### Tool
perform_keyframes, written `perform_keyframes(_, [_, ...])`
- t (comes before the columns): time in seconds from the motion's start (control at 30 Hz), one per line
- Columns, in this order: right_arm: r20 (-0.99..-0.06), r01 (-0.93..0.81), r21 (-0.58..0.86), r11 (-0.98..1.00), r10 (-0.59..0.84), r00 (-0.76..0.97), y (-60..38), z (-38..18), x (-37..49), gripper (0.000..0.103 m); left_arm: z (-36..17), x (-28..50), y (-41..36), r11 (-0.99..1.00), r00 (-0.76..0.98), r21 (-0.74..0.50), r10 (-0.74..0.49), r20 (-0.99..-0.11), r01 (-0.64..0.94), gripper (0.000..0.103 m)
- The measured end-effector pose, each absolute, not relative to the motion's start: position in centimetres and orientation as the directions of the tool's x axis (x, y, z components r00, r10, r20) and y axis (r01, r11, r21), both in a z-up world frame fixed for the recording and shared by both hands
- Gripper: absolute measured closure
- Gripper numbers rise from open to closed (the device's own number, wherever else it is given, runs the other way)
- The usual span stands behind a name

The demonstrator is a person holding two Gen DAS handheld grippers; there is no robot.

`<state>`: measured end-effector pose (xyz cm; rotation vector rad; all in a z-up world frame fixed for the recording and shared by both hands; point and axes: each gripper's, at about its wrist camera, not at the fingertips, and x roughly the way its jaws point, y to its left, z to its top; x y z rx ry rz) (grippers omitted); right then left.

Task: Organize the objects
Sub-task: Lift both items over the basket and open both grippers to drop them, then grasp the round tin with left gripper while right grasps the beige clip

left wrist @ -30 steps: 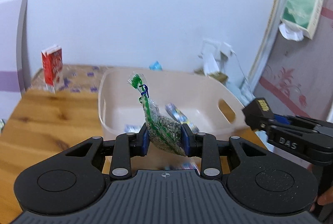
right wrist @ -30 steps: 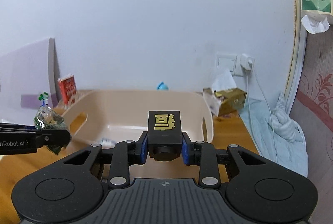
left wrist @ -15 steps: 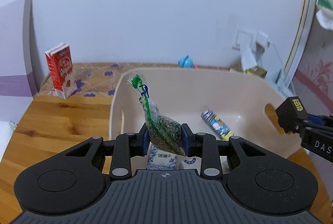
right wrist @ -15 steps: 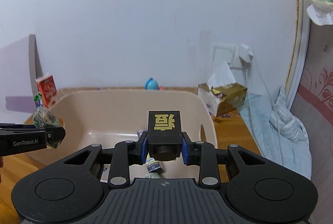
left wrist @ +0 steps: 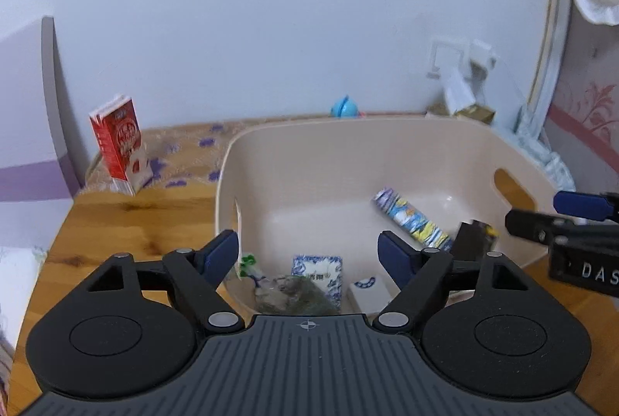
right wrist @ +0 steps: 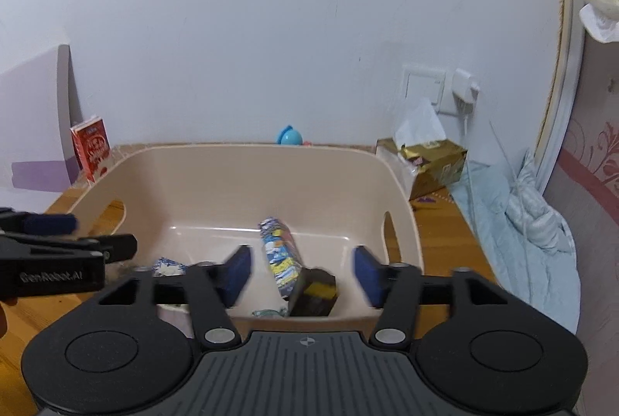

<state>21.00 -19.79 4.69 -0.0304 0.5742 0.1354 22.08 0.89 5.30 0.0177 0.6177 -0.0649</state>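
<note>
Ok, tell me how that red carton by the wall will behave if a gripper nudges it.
The red carton stands tall on a narrow base and already leans, so a nudge near its top would probably tip it. Its flat sides suggest it would slide, not roll.

The right gripper (left wrist: 580, 222), seen at the right of the beige bin (left wrist: 294, 145) from the left wrist camera, carries white letters "DAS" on its black side, cut off by the picture's edge. The left gripper (right wrist: 69, 242), at the left of the bin in the right wrist view, reads "GenRobot.AI" in white on black. A blue-and-white packet (left wrist: 319, 275) lying in the bin shows Chinese characters, too blurred to read. The red carton (left wrist: 118, 141) left of the bin bears white print that cannot be made out.
</note>
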Motion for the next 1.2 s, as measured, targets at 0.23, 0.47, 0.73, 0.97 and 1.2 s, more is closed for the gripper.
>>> perform_keyframes(0.23, [-0.54,-0.139,0.02,0.99,0.128,0.832,-21.4,4.7,17.6,0.002,6.4,18.1,1.6,0.996,0.831,0.019,-0.062,-0.552,0.086,0.013])
perform_keyframes(0.47, [-0.626,-0.185,0.0,0.983,0.145,0.766,-21.0,1.4,15.5,0.0,5.0,15.0,1.9,0.991,0.816,0.025,-0.096,-0.57,0.134,0.012])
perform_keyframes(0.73, [-0.704,-0.23,0.002,0.973,0.165,0.691,-19.4,-2.9,15.1,0.0,0.2,15.3,1.8,0.987,0.739,-0.005,-0.125,-0.662,0.162,0.012])
perform_keyframes(0.97, [-0.721,-0.247,-0.017,0.969,0.159,0.674,-18.4,-5.1,15.8,0.004,-2.9,16.5,1.4,0.983,0.683,-0.018,-0.14,-0.717,0.182,0.012])
perform_keyframes(1.2, [-0.722,-0.234,-0.001,0.972,0.161,0.673,-18.3,-6.0,16.5,0.031,-5.0,18.2,1.3,0.981,0.643,-0.05,-0.163,-0.748,0.19,0.012])
